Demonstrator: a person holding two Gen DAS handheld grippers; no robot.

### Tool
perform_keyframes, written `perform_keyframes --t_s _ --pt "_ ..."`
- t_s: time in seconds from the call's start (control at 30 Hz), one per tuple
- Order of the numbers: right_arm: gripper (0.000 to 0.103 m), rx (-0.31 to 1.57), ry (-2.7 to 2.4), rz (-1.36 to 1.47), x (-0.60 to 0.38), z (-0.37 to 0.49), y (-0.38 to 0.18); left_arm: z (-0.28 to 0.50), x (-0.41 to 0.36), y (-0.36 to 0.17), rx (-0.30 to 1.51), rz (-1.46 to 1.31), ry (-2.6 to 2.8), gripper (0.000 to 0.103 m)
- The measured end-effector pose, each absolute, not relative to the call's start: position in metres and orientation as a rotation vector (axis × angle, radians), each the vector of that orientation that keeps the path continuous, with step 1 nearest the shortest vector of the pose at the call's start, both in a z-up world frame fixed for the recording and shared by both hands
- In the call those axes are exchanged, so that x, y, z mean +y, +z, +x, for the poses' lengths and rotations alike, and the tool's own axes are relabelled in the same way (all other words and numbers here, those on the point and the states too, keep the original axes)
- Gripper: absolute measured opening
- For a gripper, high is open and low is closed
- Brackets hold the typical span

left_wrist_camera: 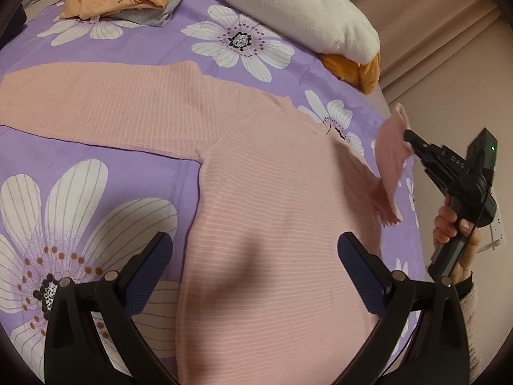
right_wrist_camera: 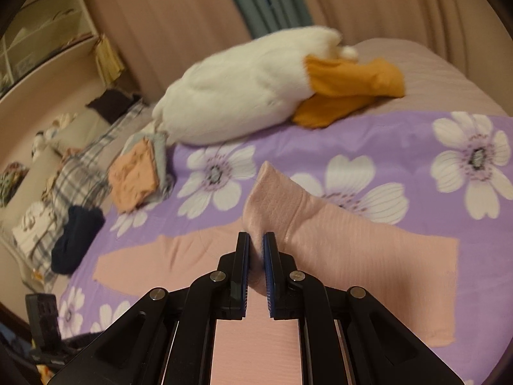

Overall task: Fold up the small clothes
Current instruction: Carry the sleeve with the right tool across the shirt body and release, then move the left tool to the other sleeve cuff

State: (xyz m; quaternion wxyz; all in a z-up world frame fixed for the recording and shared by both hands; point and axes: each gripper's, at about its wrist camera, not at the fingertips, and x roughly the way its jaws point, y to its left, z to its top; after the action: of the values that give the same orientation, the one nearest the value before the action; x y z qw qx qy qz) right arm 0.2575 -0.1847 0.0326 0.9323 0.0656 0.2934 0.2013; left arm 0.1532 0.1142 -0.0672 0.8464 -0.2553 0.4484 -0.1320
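Black grippers (right_wrist_camera: 256, 250), blue pads (left_wrist_camera: 360, 277), silver pins; knit sleeve (left_wrist_camera: 468, 301).

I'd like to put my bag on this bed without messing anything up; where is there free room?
The flowered purple sheet lies bare between the plush duck and the pink sweater, and again below the sweater's spread sleeve, beside the left tool. It is crowded at the far corner, with the folded orange clothes and a dark bundle.
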Motion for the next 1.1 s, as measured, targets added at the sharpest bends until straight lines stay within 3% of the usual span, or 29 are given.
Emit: perform_keyframes --t_s 0.47,0.87,0.93,1.0,1.1 --pt "0.010 0.742 0.466 -0.063 -0.089 0.273 -0.036 0.161 0.124 -0.076 0.960 -0.529 -0.252 0.103" --pt "0.010 0.822 0.504 -0.114 -0.052 0.280 -0.062 0.159 0.133 -0.074 0.946 -0.544 -0.216 0.103" --pt "0.015 0.889 0.501 -0.080 -0.054 0.287 -0.073 0.161 0.132 -0.073 0.944 -0.547 -0.216 0.103" --pt "0.038 0.917 0.487 -0.056 -0.059 0.288 -0.078 0.164 0.130 -0.072 0.943 -0.543 -0.213 0.103" --pt "0.038 0.891 0.558 0.037 -0.078 0.278 -0.068 0.172 0.123 -0.069 0.933 -0.524 -0.212 0.103"
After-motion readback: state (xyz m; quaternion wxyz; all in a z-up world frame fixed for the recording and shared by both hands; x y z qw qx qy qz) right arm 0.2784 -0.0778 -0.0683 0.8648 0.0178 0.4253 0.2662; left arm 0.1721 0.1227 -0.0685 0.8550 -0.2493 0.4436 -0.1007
